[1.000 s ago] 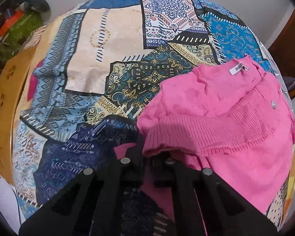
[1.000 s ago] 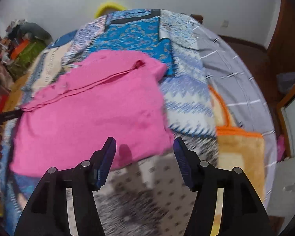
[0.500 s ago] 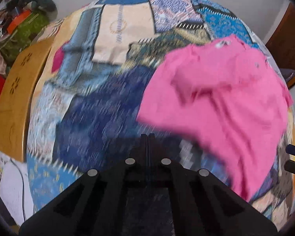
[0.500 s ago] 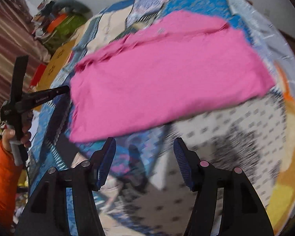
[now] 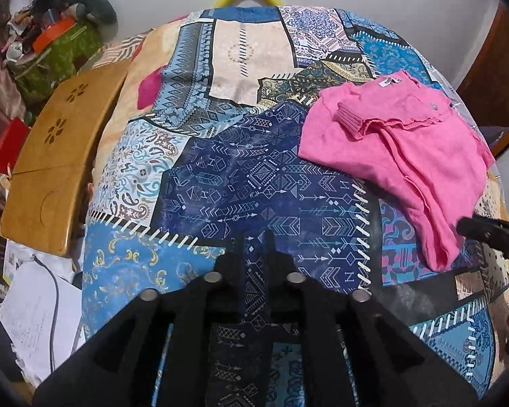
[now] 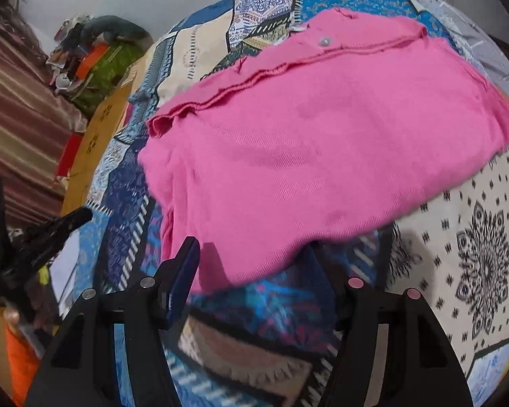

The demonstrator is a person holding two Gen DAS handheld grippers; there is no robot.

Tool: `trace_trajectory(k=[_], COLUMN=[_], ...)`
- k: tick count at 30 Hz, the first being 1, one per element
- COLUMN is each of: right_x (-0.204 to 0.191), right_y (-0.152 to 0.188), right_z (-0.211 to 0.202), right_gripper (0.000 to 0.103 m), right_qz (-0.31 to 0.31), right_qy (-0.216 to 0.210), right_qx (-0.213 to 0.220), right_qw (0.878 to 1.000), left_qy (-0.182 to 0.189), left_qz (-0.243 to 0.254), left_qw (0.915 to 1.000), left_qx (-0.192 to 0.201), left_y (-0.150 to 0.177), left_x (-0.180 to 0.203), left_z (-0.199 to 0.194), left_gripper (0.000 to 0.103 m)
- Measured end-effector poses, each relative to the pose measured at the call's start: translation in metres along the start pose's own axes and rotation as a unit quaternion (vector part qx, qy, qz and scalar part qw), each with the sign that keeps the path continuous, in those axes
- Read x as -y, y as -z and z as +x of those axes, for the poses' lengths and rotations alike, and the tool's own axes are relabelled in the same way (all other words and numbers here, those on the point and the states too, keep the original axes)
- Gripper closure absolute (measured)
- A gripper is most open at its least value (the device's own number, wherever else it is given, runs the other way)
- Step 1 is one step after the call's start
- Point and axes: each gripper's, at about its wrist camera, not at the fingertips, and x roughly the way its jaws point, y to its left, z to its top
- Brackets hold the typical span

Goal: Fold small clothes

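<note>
While one pink sweater [image 5: 400, 156] lay folded on the patchwork bedspread [image 5: 241, 183], its long axis ran from the labelled collar at the far end toward the near right. Both grippers held nothing — the left gripper [image 5: 254, 254] had just opened a crack, the right gripper [image 6: 254, 271] gaped wide at the sweater's near edge.

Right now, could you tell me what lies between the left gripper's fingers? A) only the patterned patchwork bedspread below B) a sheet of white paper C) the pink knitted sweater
A: the left gripper frames only patterned patchwork bedspread; the pink knitted sweater lies apart, to its right.
</note>
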Motion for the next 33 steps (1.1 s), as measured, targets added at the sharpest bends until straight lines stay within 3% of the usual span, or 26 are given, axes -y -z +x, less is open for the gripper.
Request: trace_trajectory(k=[1,2,3,4,6,11,16,27,33], right_x=[-0.003,-0.005,-0.006,-0.005,-0.003,-0.002,0.006,0.101,0.14], right_y=[-0.002,-0.003,-0.003,-0.003,-0.003,0.004,0.024,0.049,0.055], right_z=[0.002,0.002,0.002,0.001,0.001,-0.006,-0.022,-0.07,-0.087], right_gripper=[0.047,0.055,0.068,0.074,0.095,0.098,0.098,0.098,0.097], right_qz=[-0.006,-0.011,-0.016,-0.021,-0.03,-0.055,-0.088,-0.03,-0.017], right_qy=[0.009,0.016,0.025,0.028,0.02,0.001,0.013,0.037,0.091], right_qx=[0.006,0.01,0.014,0.015,0.012,0.0,0.001,-0.007,-0.003], right_qw=[1.0,1.0,0.999,0.999,0.999,0.998,0.996,0.999,0.996], left_qy=[0.001,0.003,0.003,0.0,-0.007,0.001,0.004,0.039,0.069], left_qz=[0.0,0.0,0.001,0.003,0.008,0.016,0.025,0.053,0.043], left_qw=[1.0,1.0,1.0,1.0,0.9999,0.9998,0.9995,0.997,0.9938], left_qx=[-0.002,-0.002,-0.001,0.001,0.004,-0.01,-0.017,-0.042,-0.075], left_y=[-0.001,-0.001,-0.001,-0.001,0.0,-0.001,-0.005,-0.024,-0.041], left_x=[0.0,0.001,0.001,0.003,0.006,0.015,0.033,0.099,0.131], left_z=[0.001,0.002,0.002,0.001,0.0,-0.003,-0.003,0.015,0.037], left_gripper=[0.075,0.07,0.059,0.05,0.039,0.031,0.026,0.026,0.026])
